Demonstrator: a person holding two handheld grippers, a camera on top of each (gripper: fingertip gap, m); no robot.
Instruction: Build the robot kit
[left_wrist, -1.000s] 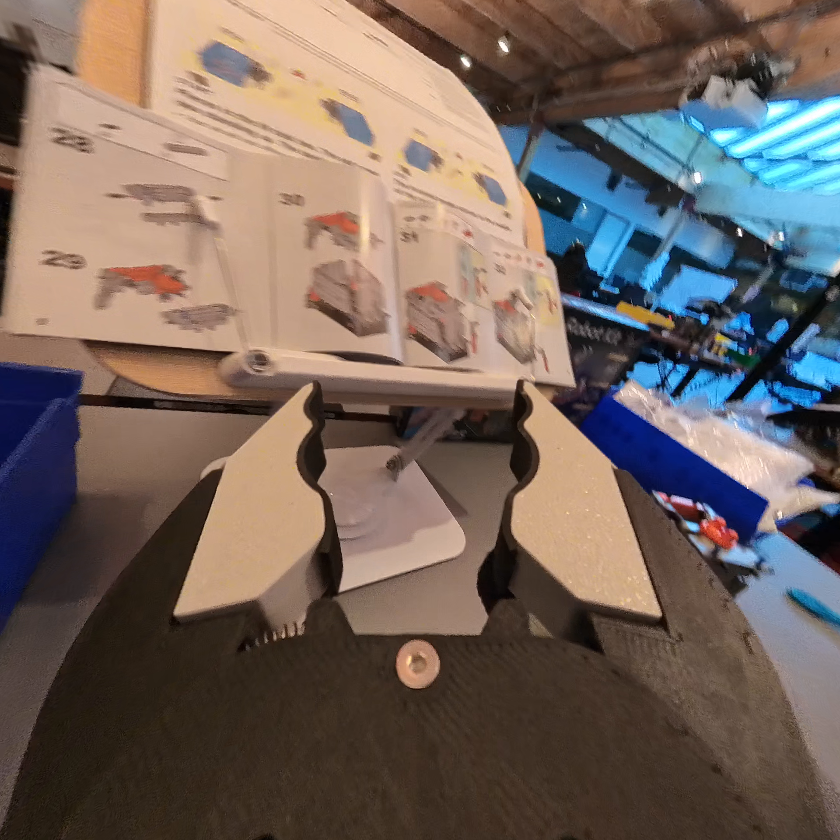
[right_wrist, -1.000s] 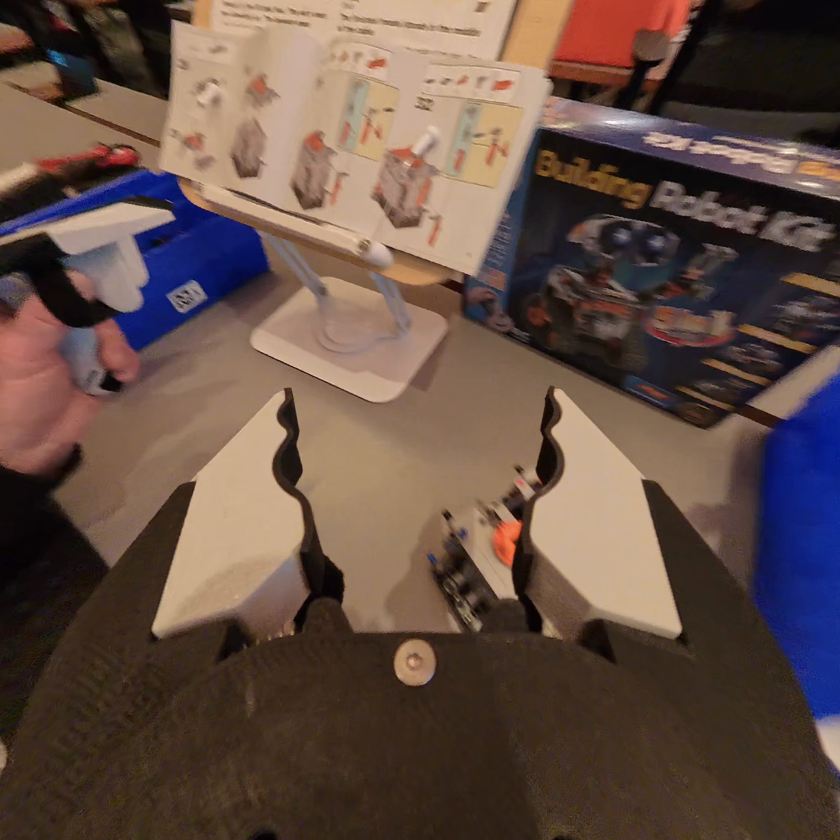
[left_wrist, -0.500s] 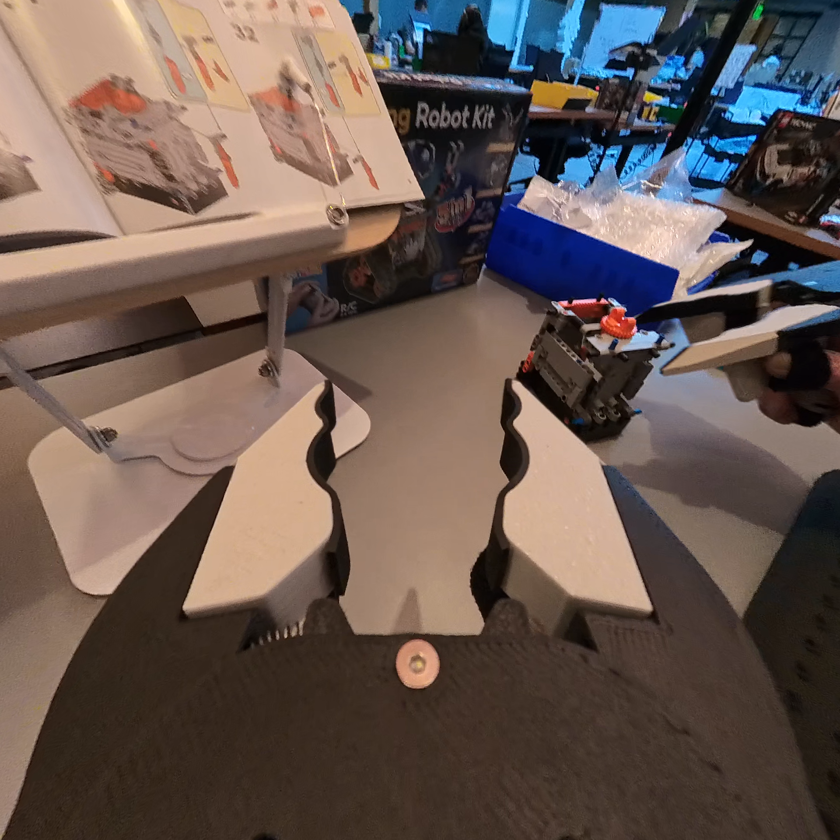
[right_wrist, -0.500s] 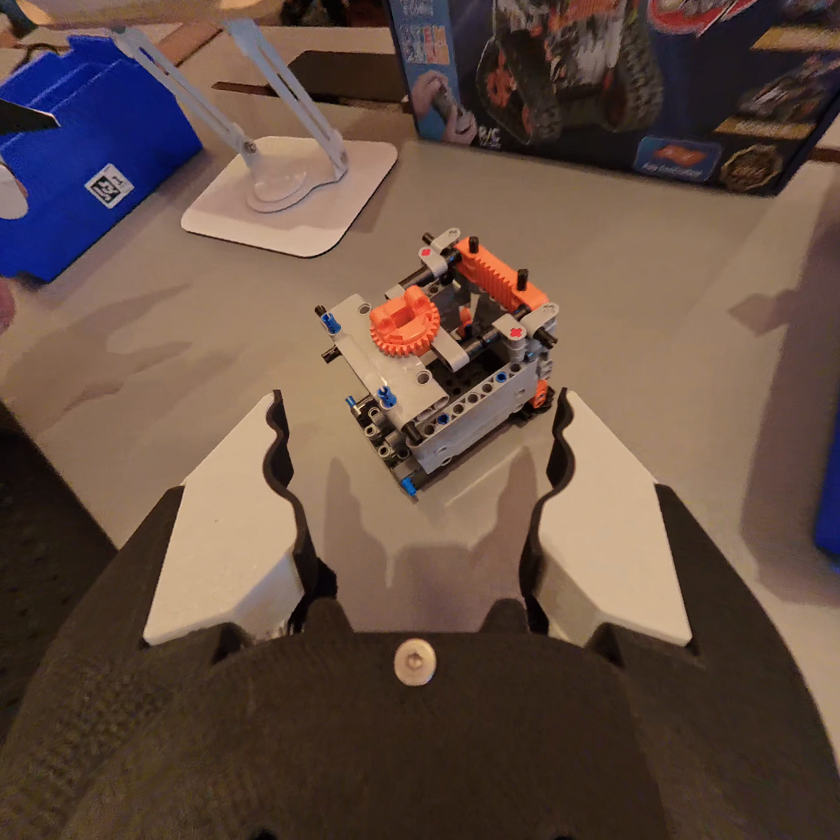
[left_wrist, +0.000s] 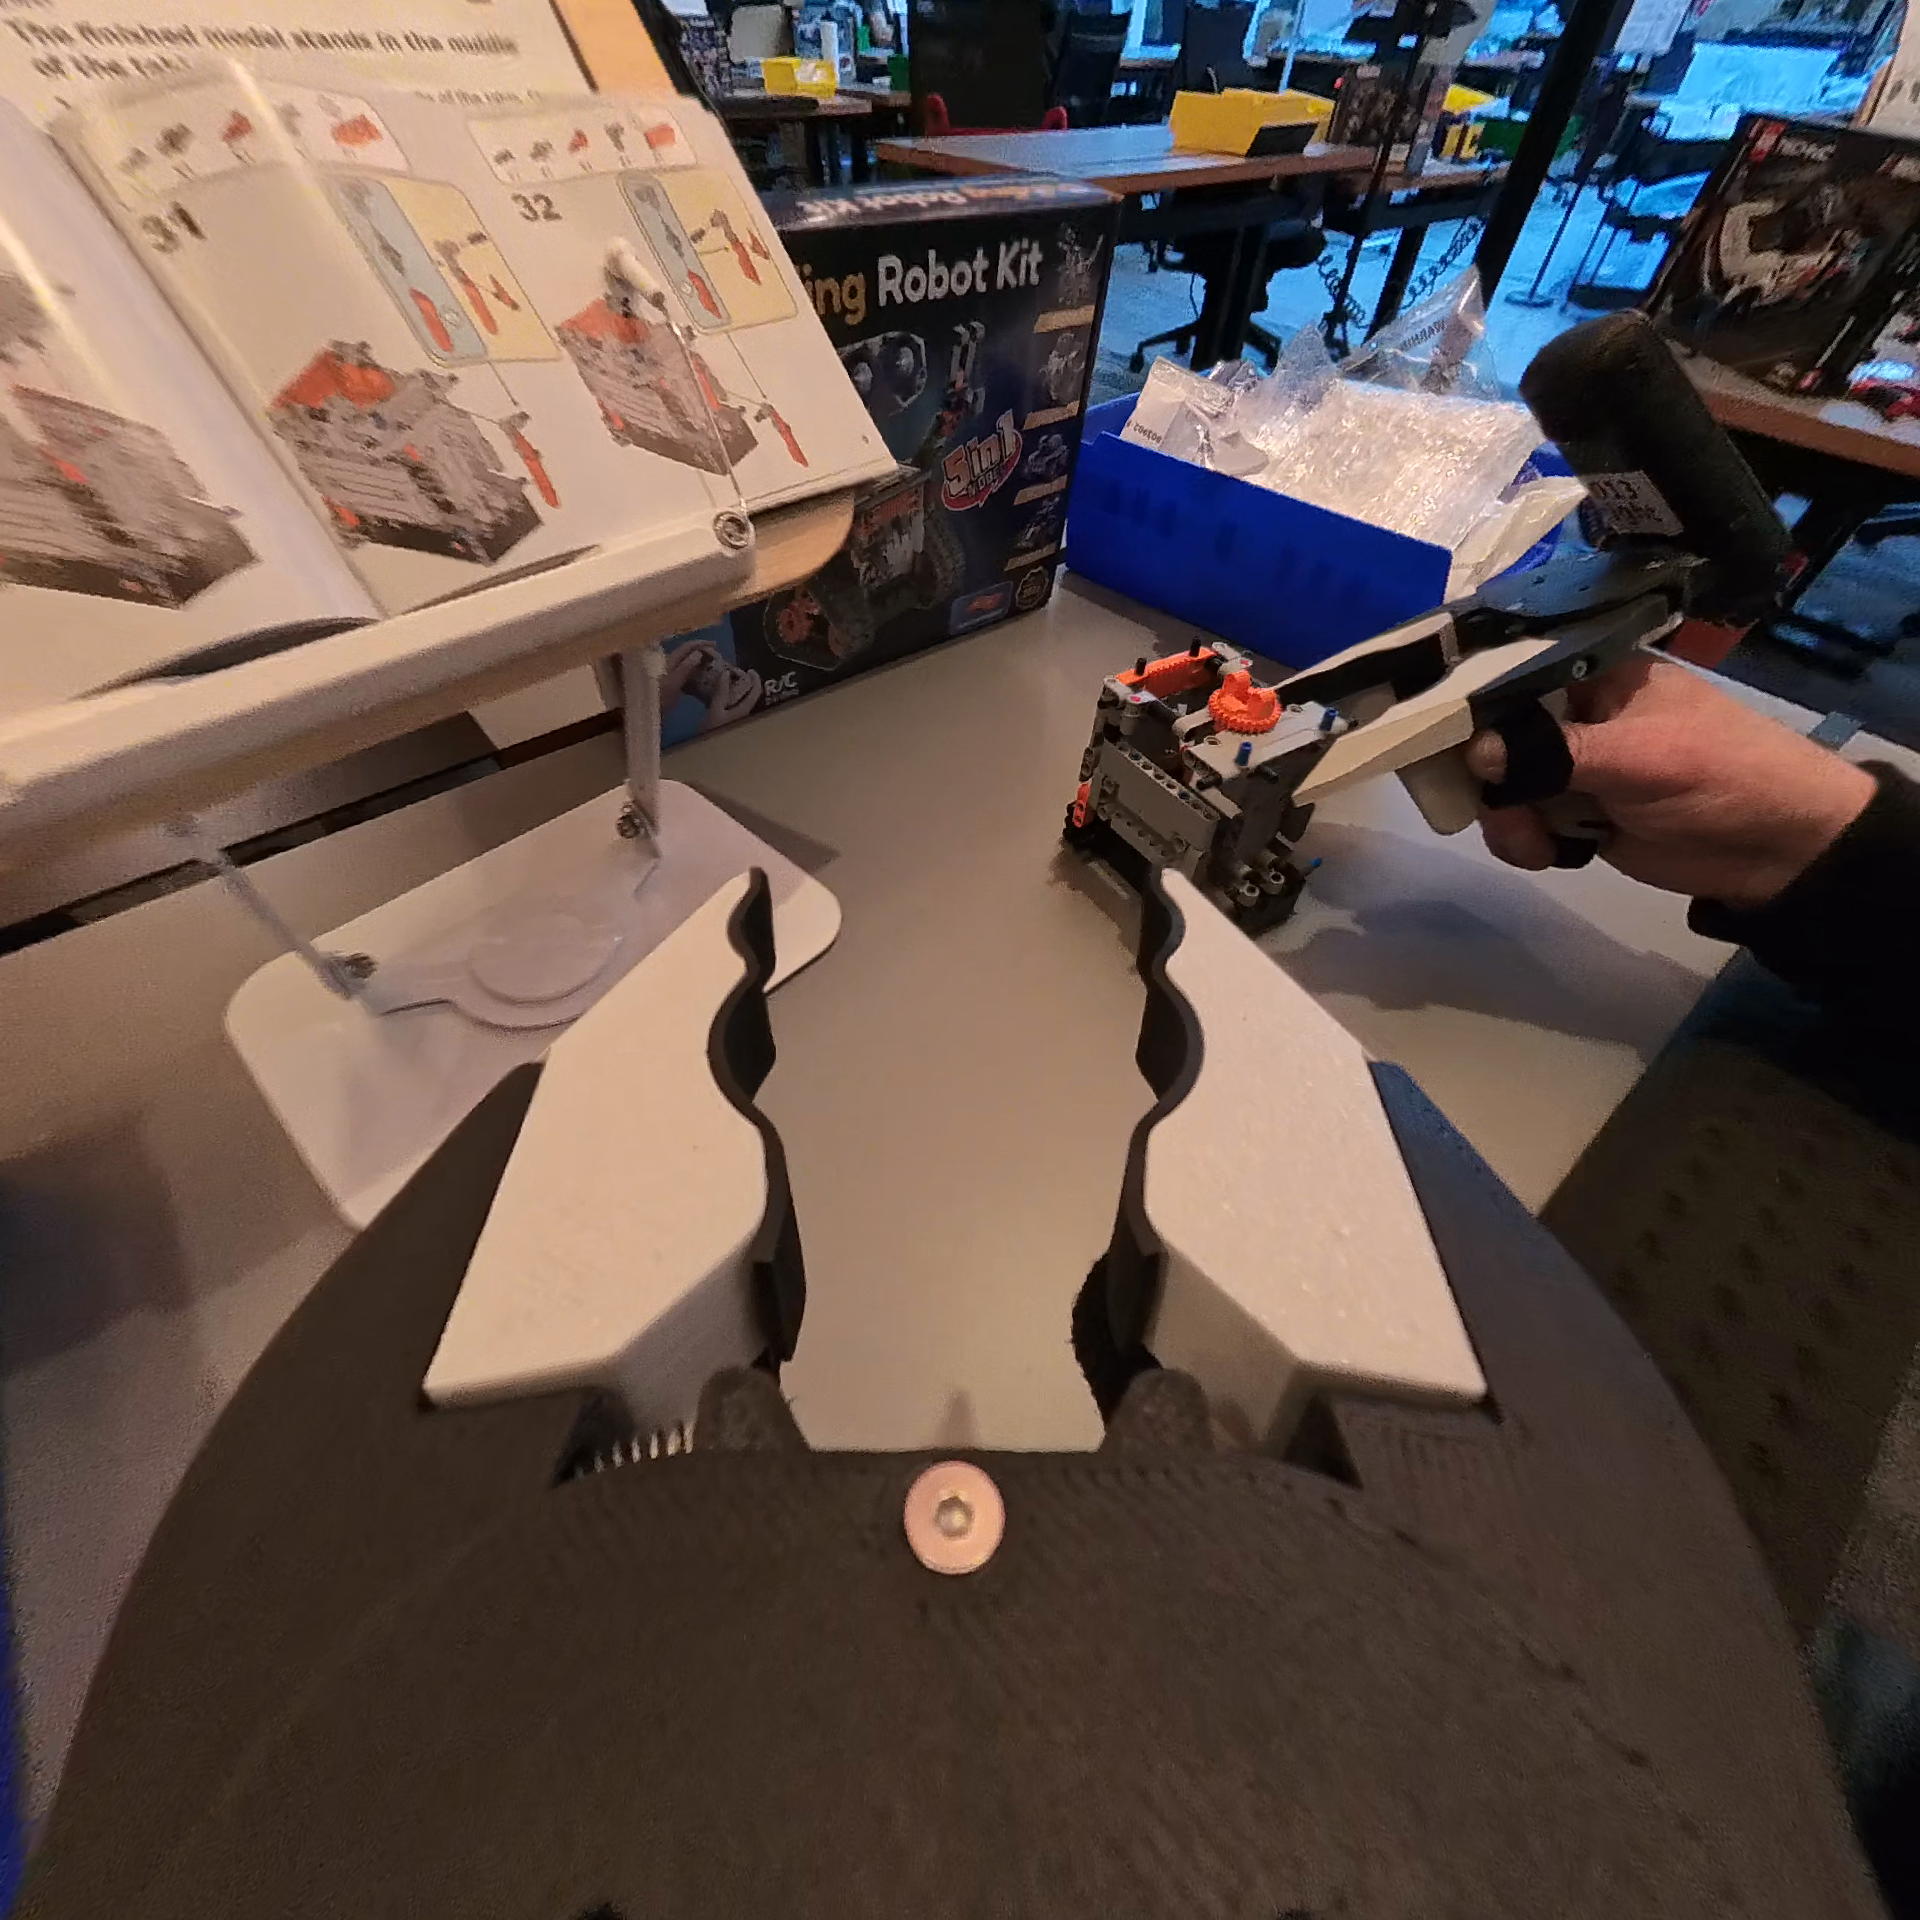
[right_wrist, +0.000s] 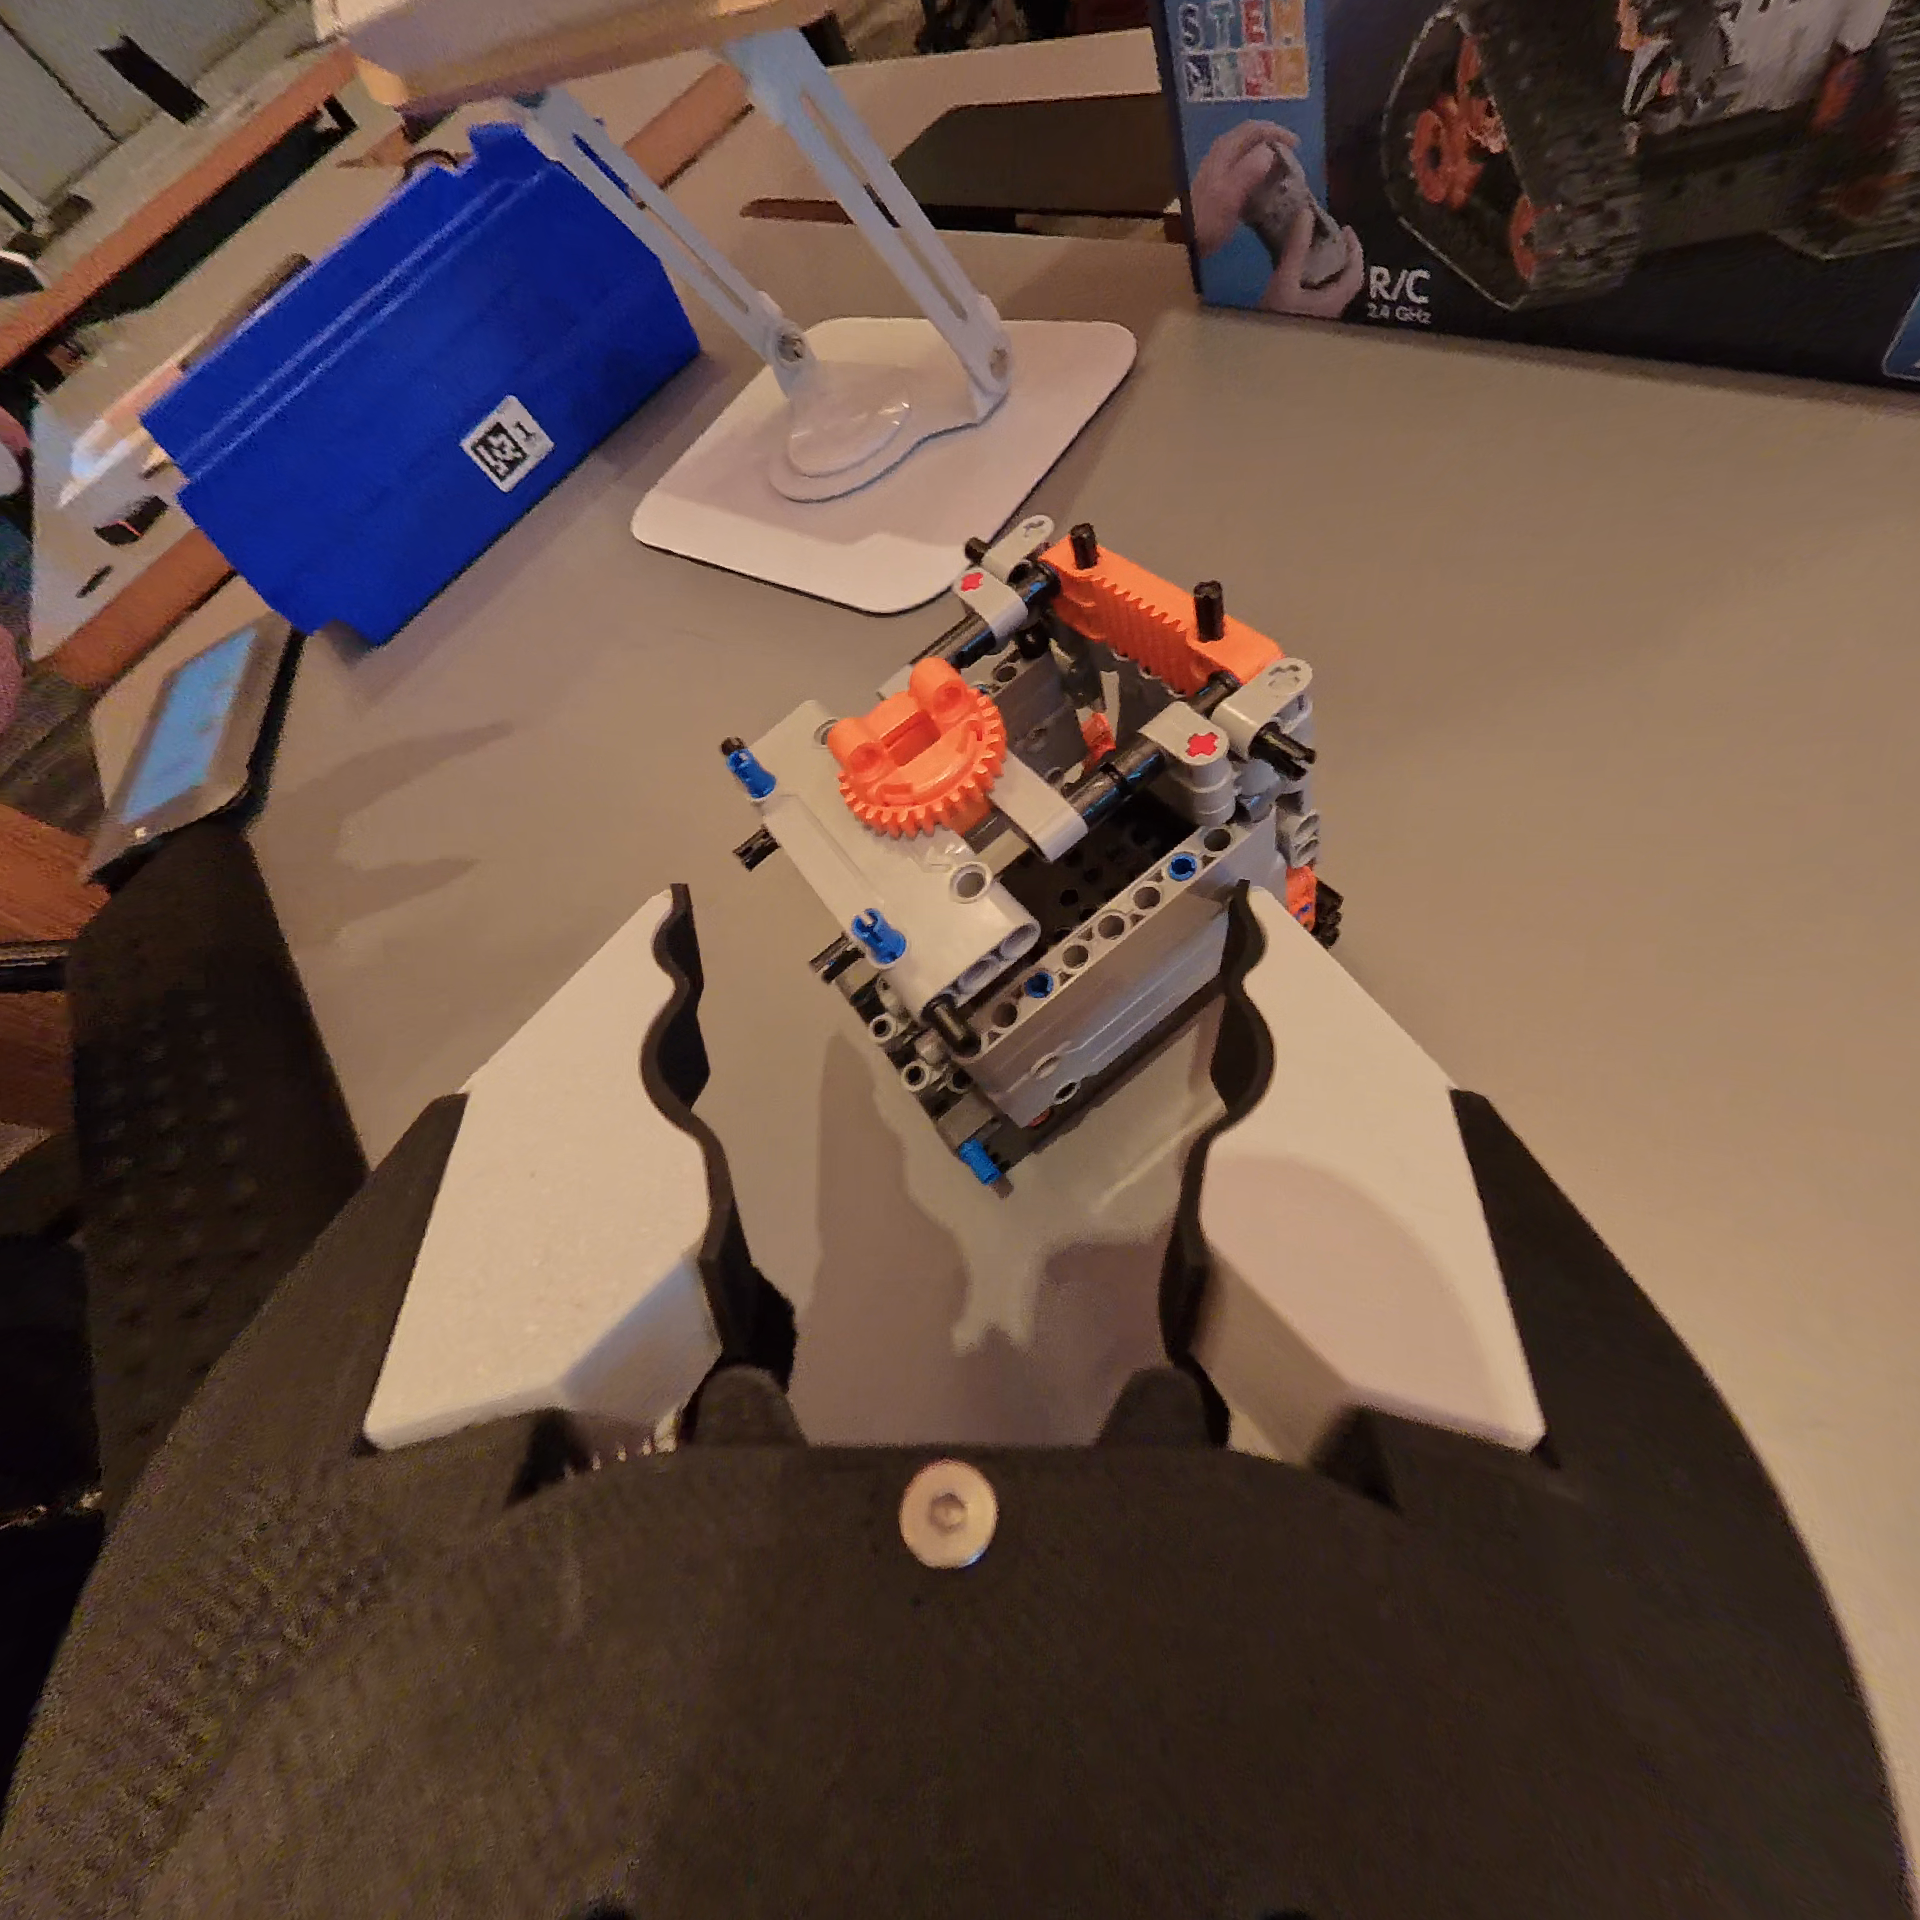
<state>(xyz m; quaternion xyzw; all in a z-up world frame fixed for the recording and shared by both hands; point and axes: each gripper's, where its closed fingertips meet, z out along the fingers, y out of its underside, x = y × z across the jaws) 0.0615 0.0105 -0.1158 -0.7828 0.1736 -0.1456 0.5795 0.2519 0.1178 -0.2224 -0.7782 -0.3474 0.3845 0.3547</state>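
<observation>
In the left wrist view, the left claw (left_wrist: 951, 925) is held open and empty above the grey surface (left_wrist: 935, 790), between the white book stand (left_wrist: 540, 966) and the brick model (left_wrist: 1195, 779), touching neither. An open instruction booklet (left_wrist: 416, 343) is carried by the stand. Farther off, the right claw (left_wrist: 1299, 732) is seen at the model's top, gripped by a hand (left_wrist: 1662, 790).

In the right wrist view, the right claw (right_wrist: 961, 920) is spread open around the near corner of the brick model (right_wrist: 1039, 831); contact cannot be told. An orange gear (right_wrist: 914, 758) is seen on top. A blue bin (right_wrist: 416, 416) lies beyond the stand (right_wrist: 883, 468).
</observation>
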